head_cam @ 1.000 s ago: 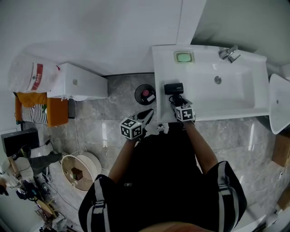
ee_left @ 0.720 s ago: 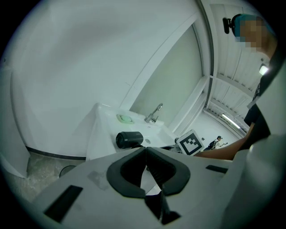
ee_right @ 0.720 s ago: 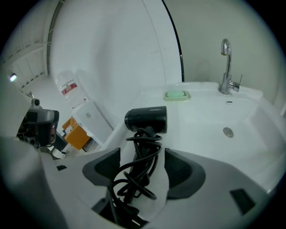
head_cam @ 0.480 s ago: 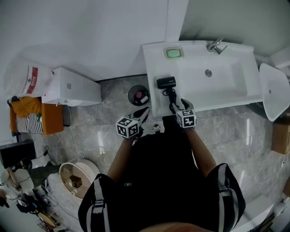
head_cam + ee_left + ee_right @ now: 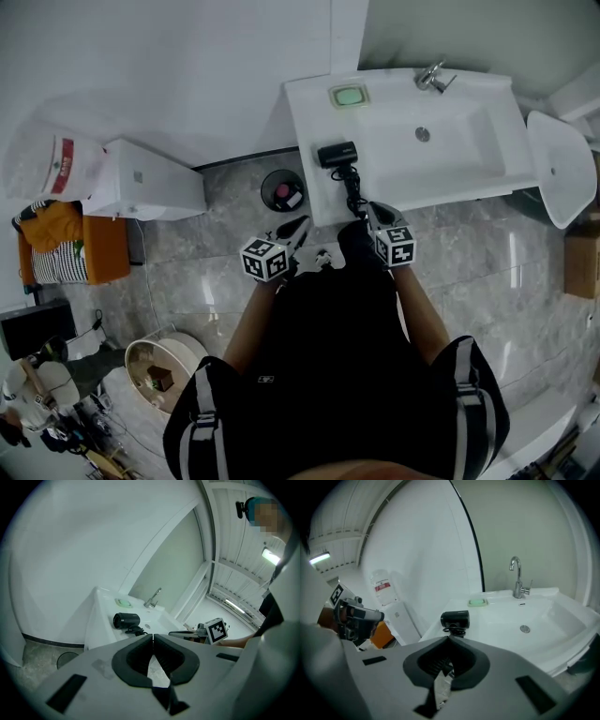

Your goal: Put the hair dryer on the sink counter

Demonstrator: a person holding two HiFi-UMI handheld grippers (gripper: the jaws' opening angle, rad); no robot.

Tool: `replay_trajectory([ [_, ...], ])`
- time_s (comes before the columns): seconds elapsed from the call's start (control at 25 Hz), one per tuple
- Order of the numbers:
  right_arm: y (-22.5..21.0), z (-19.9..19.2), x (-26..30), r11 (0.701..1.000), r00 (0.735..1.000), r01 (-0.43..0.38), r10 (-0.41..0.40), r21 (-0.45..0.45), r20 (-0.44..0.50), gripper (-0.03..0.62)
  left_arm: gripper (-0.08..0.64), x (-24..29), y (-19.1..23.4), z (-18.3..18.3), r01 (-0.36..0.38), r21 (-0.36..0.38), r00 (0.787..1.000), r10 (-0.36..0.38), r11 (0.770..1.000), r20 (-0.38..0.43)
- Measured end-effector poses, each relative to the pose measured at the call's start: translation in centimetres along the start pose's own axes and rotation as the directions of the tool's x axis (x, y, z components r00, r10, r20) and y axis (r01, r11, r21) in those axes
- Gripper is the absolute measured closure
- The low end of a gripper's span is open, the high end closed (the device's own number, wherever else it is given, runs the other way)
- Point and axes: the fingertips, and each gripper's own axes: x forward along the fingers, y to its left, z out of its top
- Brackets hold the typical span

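Note:
The black hair dryer lies on the left part of the white sink counter, its cord trailing toward the front edge. It also shows in the left gripper view and the right gripper view. My right gripper hovers at the counter's front edge, just behind the cord, shut with nothing between its jaws. My left gripper hangs over the floor left of the counter, shut and empty as well.
A faucet and a green soap dish stand at the back of the sink. A small round bin sits on the floor beside the counter. A white unit, an orange stand and a round basket are to the left.
My right gripper has drawn back from the hair dryer toward my body, leaving the dryer lying on the counter. The left gripper has barely moved.

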Motion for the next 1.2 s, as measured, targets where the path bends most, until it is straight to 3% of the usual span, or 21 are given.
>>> replay_trajectory([
  [0.16, 1.8, -0.5, -1.0, 0.995, 0.996, -0.091, 0.091, -0.04, 0.011, 0.532, 0.541, -0.5, -0.1, -0.2, -0.008, 0.003, 1.0, 0.008, 1.0, 0.01],
  [0.36, 3.0, -1.1, -2.0, 0.988, 0.99, -0.139, 0.14, -0.068, 0.013, 0.534, 0.54, -0.6, -0.3, -0.3, -0.01, 0.0, 1.0, 0.01, 1.0, 0.021],
  [0.84, 2.8, -0.6, -4.0, 0.988, 0.991, -0.127, 0.131, -0.089, 0.039, 0.534, 0.541, 0.5, -2.5, -0.9, 0.032, 0.027, 0.999, -0.032, 0.999, -0.011],
  [1.2, 2.7, -1.8, -4.4, 0.986, 0.99, -0.14, 0.142, -0.086, 0.014, 0.534, 0.541, 0.5, -3.8, -1.0, 0.024, 0.039, 1.0, -0.024, 0.999, -0.008],
])
